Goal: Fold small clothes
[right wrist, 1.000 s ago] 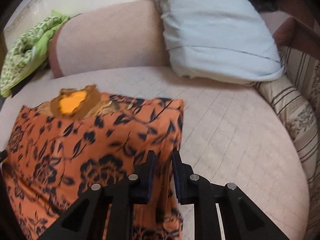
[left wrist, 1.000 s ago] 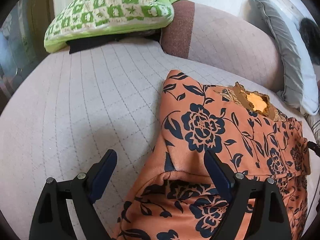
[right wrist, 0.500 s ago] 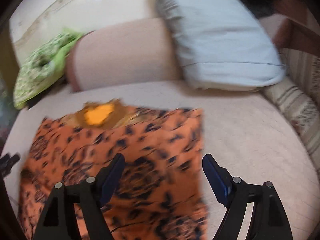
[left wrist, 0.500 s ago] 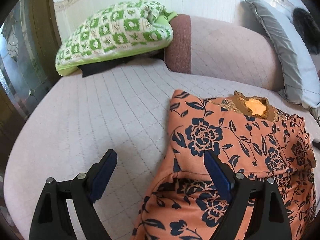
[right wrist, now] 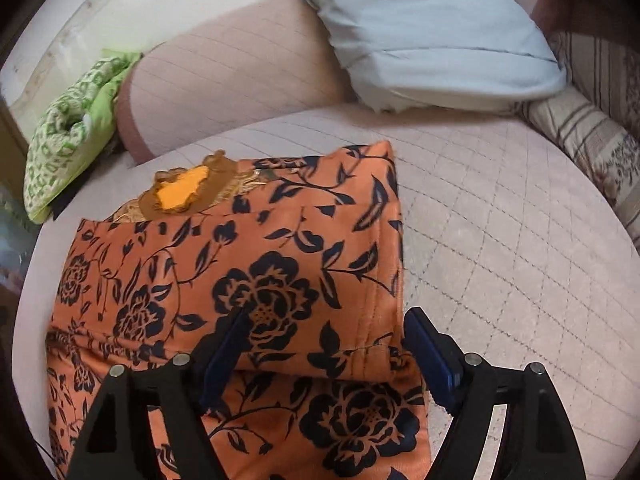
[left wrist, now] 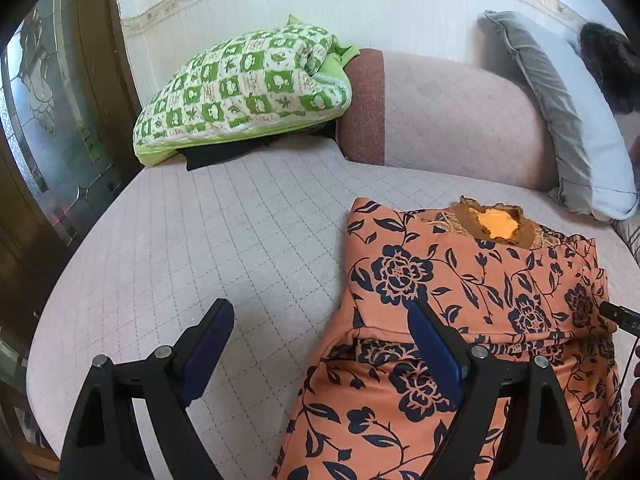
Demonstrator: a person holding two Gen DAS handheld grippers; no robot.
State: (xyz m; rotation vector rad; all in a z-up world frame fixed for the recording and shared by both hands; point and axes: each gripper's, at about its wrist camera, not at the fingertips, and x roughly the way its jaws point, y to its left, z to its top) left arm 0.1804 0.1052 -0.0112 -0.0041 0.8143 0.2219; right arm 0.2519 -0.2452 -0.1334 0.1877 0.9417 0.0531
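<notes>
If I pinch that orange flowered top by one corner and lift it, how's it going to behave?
The orange floral top would probably droop and unfold: it lies in soft, limp folded layers on the quilted cushion. It looks thin, so likely light. The knit surface seems unlikely to slip from the pads, though a one-layer pinch may leave the lower layer behind.

You're in a home: a quilted pink sofa point(left wrist: 224, 232), a green checked cushion point(left wrist: 244, 88) far left, a grey pillow point(right wrist: 432, 32) far right, tiled wall point(left wrist: 360, 12) behind.
</notes>
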